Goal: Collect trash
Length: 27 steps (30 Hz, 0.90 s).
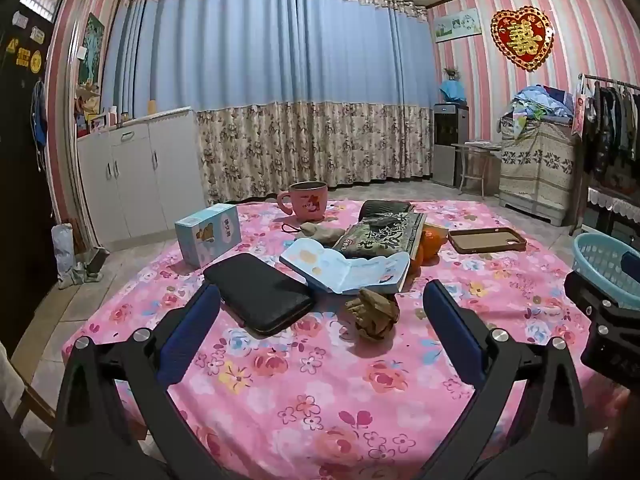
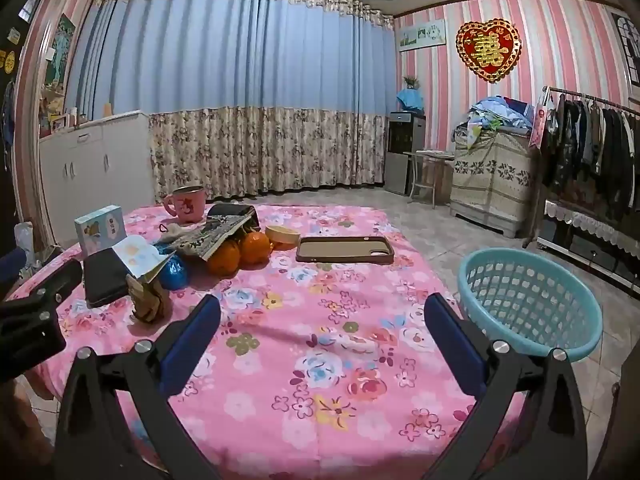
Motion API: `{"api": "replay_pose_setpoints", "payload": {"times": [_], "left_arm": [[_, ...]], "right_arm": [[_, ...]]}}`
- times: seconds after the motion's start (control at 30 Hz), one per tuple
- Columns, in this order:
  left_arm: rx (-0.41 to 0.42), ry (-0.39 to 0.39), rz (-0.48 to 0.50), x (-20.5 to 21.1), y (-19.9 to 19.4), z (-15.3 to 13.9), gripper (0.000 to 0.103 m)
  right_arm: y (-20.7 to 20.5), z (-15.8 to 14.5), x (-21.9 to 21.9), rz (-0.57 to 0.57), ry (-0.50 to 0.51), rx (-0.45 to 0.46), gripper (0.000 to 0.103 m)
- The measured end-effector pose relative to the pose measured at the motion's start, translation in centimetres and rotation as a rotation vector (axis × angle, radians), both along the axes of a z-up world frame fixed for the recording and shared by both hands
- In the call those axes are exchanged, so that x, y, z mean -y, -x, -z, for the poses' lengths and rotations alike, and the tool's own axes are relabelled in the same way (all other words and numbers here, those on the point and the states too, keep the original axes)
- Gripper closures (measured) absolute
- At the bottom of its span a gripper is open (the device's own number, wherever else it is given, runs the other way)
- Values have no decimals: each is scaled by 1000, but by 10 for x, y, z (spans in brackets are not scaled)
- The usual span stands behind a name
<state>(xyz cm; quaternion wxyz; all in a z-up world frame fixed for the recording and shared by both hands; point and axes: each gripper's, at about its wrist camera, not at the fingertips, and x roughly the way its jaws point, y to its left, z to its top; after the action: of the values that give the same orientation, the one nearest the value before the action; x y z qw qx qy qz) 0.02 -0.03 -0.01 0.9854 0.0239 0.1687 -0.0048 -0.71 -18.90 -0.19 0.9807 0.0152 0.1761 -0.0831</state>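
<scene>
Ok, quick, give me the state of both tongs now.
Left tongs: open, holding nothing; crumpled brown paper lies ahead between the fingers.
Right tongs: open, empty.

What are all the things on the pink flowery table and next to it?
crumpled paper: one, brown, near table edge, in front of the left gripper
wallet: one, black, left of the crumpled paper
open booklet: one, light blue, behind the crumpled paper
box: one, light blue, far left of table
mug: one, pink, far side of table
snack packet: one, dark with print, middle of table
oranges: at least two, orange, under the packet's edge
foil ball: one, shiny blue, beside the oranges
phone case: one, brown, right side of table
basket: one, turquoise, off the table's right edge
tablecloth: one, pink floral, covers table
left gripper: open, empty
right gripper: open, empty
</scene>
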Motion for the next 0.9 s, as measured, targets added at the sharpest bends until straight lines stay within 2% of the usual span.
{"api": "replay_pose_setpoints", "payload": {"times": [0.33, 0.9], "left_arm": [[-44, 12, -2, -8, -11, -1, 5], [-46, 5, -2, -1, -10, 7, 5]], "right_arm": [[2, 2, 1, -1, 12, -5, 4], [-5, 8, -2, 0, 9, -10, 4]]}}
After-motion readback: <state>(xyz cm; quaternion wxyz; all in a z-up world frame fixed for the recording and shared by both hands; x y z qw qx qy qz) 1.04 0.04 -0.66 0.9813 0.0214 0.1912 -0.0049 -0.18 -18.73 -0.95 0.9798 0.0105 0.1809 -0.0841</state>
